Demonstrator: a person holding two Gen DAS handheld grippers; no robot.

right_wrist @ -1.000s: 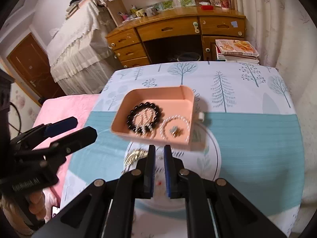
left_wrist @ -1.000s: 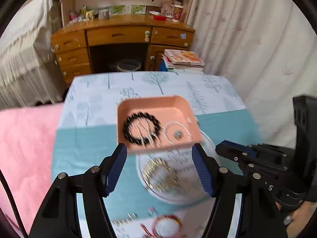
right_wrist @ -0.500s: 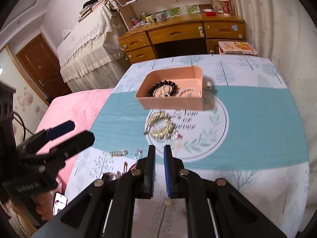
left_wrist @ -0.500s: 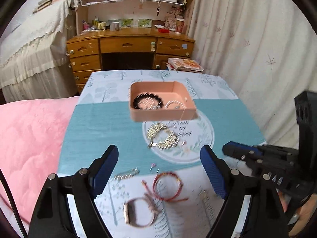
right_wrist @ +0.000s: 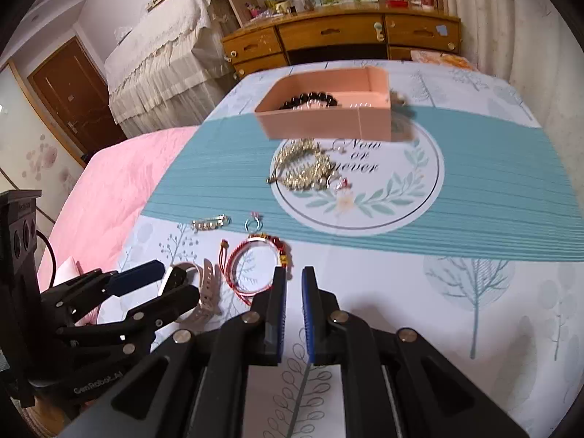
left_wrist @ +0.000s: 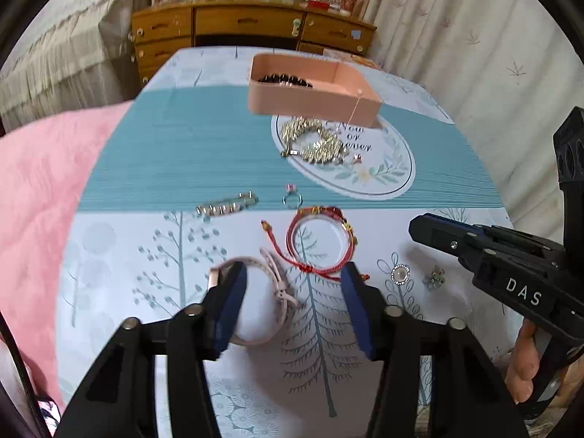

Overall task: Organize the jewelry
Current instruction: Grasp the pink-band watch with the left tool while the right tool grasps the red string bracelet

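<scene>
A pale pink watch lies on the tablecloth near the front edge, and my left gripper straddles it. Its jaws are closing; the left pad overlaps the watch face while the right pad stands clear of the strap. A red cord bracelet lies just beyond, touching the strap. My right gripper is shut and empty, hovering beside the red cord bracelet. At the far end, a pink tray holds a black bead bracelet. A gold chain lies in front of the tray.
A ring and a silver clip lie on the cloth past the red bracelet. Two small studs rest to the right, under the right gripper. A pink bed borders the table's left edge; a wooden desk stands behind.
Both grippers have drawn back from the tray toward the table's near end and sunk lower. The left jaws widened, then narrowed, and now straddle the watch. The right jaws stayed shut.
</scene>
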